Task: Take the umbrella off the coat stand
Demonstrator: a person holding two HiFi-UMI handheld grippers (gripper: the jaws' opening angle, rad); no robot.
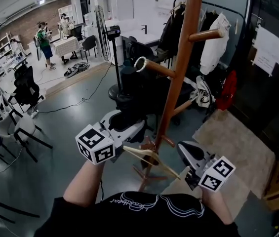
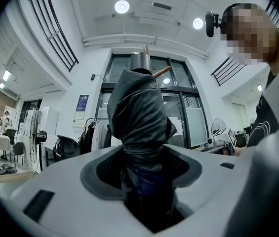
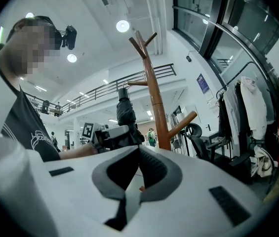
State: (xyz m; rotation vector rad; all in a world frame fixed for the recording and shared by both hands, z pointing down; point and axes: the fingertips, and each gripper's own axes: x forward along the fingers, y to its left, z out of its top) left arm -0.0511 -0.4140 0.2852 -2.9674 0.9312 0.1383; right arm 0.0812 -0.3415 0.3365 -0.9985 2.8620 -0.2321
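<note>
left tool around dark, probably furled umbrella

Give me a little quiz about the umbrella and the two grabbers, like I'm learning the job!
1. What is the left gripper shut on?
A. a broom
B. a folded dark umbrella
C. a teapot

2. Fill in the missing word: the coat stand is made of brown ____.

3. True or false: the right gripper is clamped on the coat stand's trunk.

Key
1. B
2. wood
3. False. The right gripper holds nothing, and the coat stand is well beyond it.
</note>
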